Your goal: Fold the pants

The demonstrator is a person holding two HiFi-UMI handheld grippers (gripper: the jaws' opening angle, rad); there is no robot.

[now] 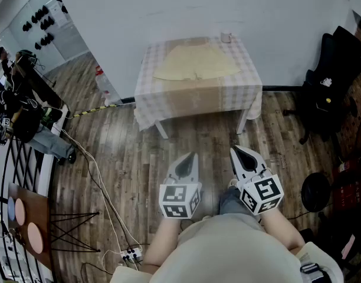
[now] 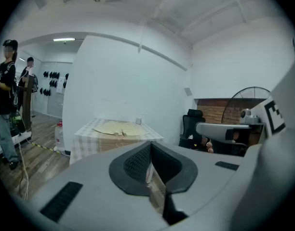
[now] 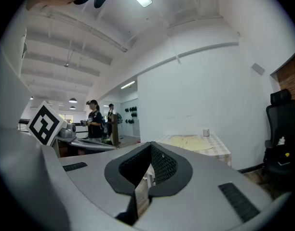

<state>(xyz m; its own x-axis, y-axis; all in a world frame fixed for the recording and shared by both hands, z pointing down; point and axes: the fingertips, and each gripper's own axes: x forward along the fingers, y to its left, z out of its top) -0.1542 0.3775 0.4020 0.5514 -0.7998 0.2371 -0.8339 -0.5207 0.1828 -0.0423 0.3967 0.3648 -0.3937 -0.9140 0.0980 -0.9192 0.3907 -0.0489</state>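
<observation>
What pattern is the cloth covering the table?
Pale beige-and-white checks on the tablecloth; the head view shows it best.

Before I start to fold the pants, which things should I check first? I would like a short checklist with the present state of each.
1. Pants lie spread on the table, nothing on top: ok.
2. Left gripper empty, jaws together: ok.
3. Right gripper empty, jaws together: ok.
4. Grippers near enough to take the pants: not ok; the person stands well back from the table.
5. Cup at the table's far right corner stands apart from the pants: ok.
6. Which end is the waistband: cannot tell, too small here.
</observation>
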